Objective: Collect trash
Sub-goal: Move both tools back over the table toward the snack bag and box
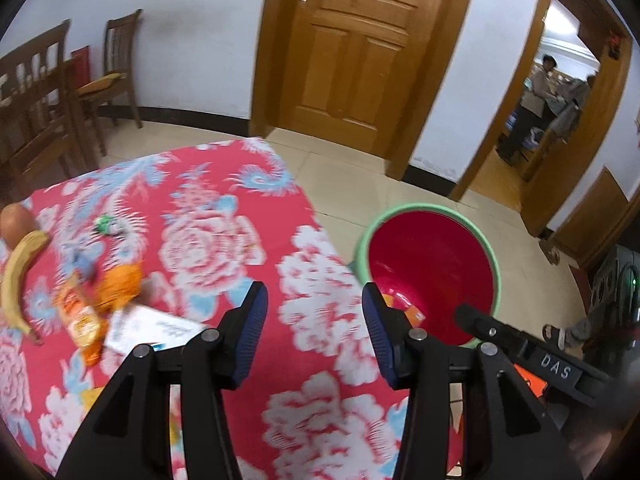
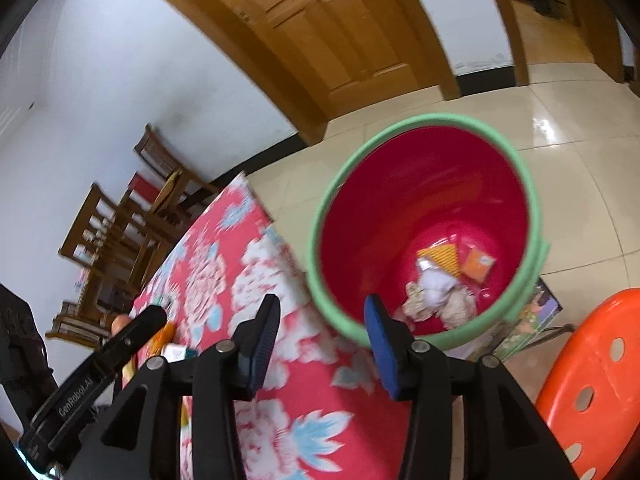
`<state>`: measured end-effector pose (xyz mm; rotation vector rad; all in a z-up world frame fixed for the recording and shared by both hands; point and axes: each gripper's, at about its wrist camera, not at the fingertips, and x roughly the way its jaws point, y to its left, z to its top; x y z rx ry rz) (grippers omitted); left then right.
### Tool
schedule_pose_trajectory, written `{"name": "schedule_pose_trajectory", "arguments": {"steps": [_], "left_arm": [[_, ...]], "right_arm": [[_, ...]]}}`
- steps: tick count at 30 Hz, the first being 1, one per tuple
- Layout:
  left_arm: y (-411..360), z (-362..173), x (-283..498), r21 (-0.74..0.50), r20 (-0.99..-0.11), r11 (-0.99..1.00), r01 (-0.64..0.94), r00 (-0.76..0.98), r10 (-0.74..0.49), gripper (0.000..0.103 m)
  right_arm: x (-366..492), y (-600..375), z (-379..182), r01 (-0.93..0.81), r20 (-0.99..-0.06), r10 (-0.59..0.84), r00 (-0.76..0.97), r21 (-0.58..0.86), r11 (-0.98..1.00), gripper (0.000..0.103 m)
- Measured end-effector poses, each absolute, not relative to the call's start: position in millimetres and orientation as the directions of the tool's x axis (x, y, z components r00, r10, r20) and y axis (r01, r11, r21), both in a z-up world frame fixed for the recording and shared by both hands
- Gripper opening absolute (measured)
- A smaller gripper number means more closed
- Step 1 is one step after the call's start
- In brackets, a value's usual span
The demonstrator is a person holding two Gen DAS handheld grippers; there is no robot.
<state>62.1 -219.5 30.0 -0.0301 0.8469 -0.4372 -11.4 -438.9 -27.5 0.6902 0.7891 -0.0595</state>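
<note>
Bin (image 2: 430, 216) right of table (image 2: 280, 360), trash (image 2: 440, 292) inside

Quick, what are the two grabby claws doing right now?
Left hand-held gripper: open, holding nothing.
Right hand-held gripper: open, holding nothing.

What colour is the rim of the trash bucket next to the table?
Light green, around a deep red inside; the bucket shows best in the right wrist view.

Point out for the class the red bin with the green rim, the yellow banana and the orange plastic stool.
Red bin with the green rim (image 2: 528, 184): right wrist view, far rim.
Yellow banana (image 1: 14, 280): left wrist view, mid-length.
Orange plastic stool (image 2: 600, 380): right wrist view, seat top.
</note>
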Motion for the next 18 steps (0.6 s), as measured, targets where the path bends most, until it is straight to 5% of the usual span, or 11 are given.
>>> {"name": "schedule_pose_trajectory", "arguments": {"steps": [18], "left_arm": [[-104.2,24.0,71.3,-0.197,-0.729,0.975,0.1,0.65,-0.214,0.056]], "right_arm": [[24.7,-328.1,-15.9,0.065,-0.69,0.331,0.644,0.48,0.875,0.063]]}}
